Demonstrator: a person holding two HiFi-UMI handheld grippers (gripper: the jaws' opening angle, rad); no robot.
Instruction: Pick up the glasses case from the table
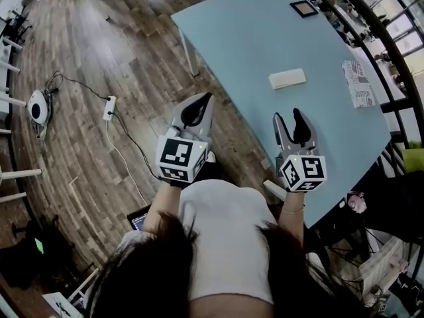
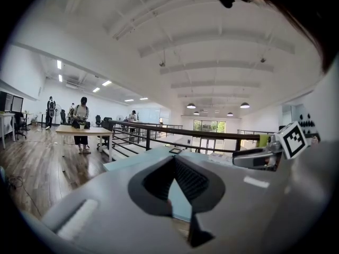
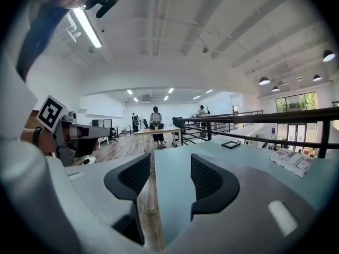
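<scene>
The glasses case (image 1: 287, 79) is a white oblong lying flat on the light blue table (image 1: 252, 38), a little beyond the right gripper. My right gripper (image 1: 287, 116) hovers over the table's near edge, jaws open and empty; in the right gripper view (image 3: 170, 168) only bare tabletop shows between its pads. My left gripper (image 1: 207, 99) is beside the table's left edge, over the wooden floor, with its tips touching and nothing held (image 2: 174, 159). Neither gripper view shows the case.
A printed pamphlet (image 1: 358, 83) lies at the table's right side and a small black frame (image 1: 304, 8) at its far end. A power strip with cable (image 1: 109, 106) and a round white device (image 1: 38, 106) are on the floor at left. A dark railing (image 1: 387, 42) runs behind the table.
</scene>
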